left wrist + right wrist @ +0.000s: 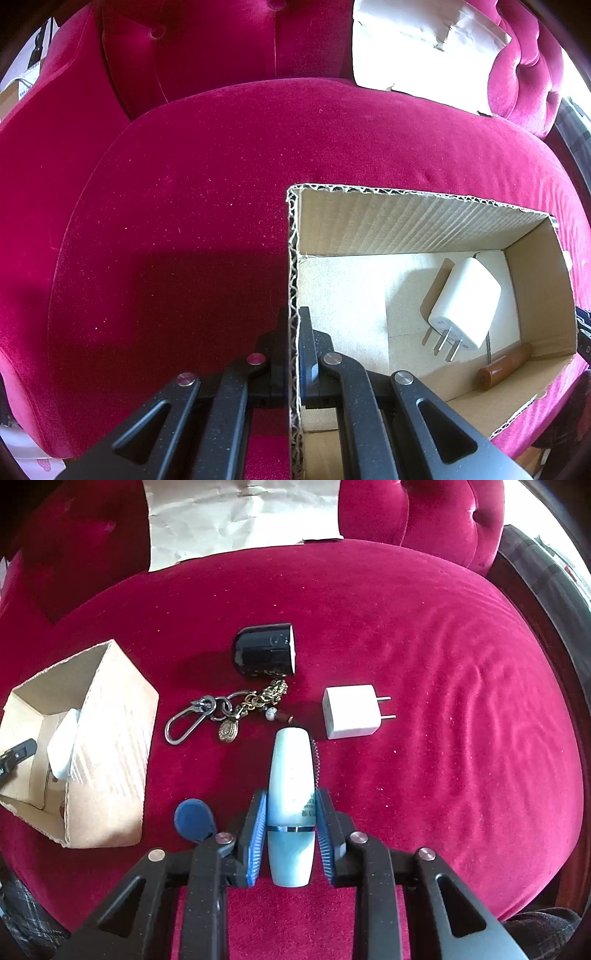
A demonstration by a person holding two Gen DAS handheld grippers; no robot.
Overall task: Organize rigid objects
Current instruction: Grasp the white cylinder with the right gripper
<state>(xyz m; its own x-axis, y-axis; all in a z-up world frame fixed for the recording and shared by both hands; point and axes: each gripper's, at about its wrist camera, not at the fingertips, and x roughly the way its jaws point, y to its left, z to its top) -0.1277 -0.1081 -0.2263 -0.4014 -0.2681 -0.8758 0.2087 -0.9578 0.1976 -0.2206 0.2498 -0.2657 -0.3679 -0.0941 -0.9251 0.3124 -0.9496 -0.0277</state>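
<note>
My left gripper is shut on the left wall of an open cardboard box, one finger inside and one outside. In the box lie a white plug adapter and a brown cylinder. My right gripper is shut on a pale blue bottle, held over the red seat. On the seat in the right wrist view lie a black cup on its side, a metal keychain, a white plug adapter and a blue tag. The box stands at the left.
Everything rests on a red velvet chair seat with a tufted back. A sheet of brown paper leans against the back. The left gripper's tip shows at the box's far side.
</note>
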